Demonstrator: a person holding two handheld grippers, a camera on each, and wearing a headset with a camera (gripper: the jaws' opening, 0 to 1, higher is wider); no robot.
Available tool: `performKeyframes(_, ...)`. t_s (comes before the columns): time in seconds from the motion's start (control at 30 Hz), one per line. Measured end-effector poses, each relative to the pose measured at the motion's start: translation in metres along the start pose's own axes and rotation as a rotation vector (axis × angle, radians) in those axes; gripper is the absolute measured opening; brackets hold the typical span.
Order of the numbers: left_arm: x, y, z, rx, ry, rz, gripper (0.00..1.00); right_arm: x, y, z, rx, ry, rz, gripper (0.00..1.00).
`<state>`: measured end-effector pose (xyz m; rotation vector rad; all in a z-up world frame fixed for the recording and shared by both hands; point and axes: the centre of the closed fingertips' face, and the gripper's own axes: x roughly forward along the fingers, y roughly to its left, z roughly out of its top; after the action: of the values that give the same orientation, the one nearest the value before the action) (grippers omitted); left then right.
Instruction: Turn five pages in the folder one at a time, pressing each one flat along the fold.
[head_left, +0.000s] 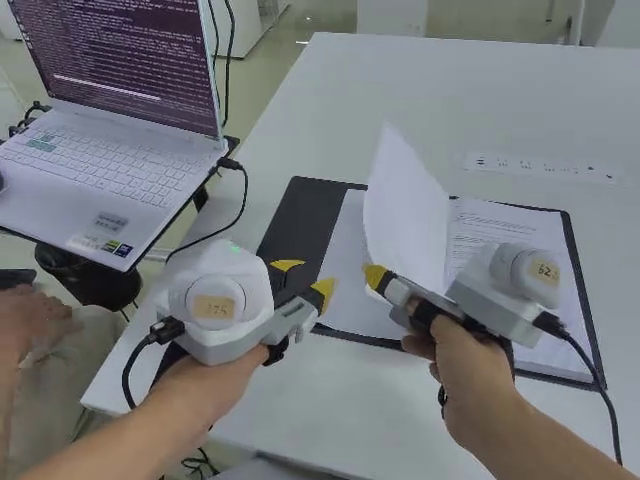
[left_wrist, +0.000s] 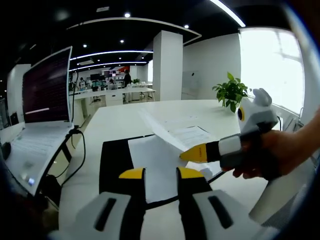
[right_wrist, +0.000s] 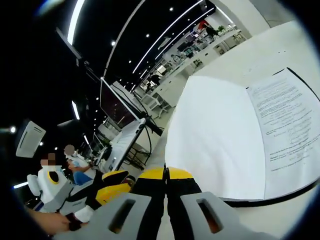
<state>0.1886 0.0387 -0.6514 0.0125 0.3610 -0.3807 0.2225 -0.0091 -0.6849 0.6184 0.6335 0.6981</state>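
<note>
The black folder (head_left: 300, 215) lies open and flat on the smooth white table (head_left: 450, 90). The right gripper (head_left: 377, 277) is at the folder's near edge, its yellow-tipped jaws pinched tight on the lower edge of a plain white page (head_left: 405, 210). That sheet stands up off the folder, thin and gently curved, showing a blank face. Beneath it, on the folder's right half, a sheet of close printed text (head_left: 505, 235) lies flat. The left gripper (head_left: 305, 278) hovers over the folder's near-left corner, above the matte black cover, jaws parted with a clear gap and nothing between them. Left of the folder, past a looping black cable (head_left: 243, 195), sits an open white laptop (head_left: 110, 160), its screen lit with lines of text.
</note>
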Motion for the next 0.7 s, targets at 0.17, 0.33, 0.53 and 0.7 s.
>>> performKeyframes(0.17, -0.017, 0.014, -0.006, -0.009, 0.012, 0.028, 0.23, 0.025, -0.008, -0.024, -0.048, 0.066, -0.037, 0.00)
performKeyframes(0.33, -0.030, 0.027, -0.019, -0.022, 0.037, 0.048, 0.23, 0.043, -0.020, -0.046, -0.085, 0.130, -0.076, 0.00)
performKeyframes(0.53, -0.034, 0.037, -0.039, -0.030, 0.082, 0.062, 0.23, 0.061, -0.040, -0.072, -0.122, 0.200, -0.118, 0.00)
performKeyframes(0.7, -0.032, 0.039, -0.049, -0.038, 0.103, 0.060, 0.23, 0.066, -0.048, -0.081, -0.114, 0.220, -0.133, 0.00)
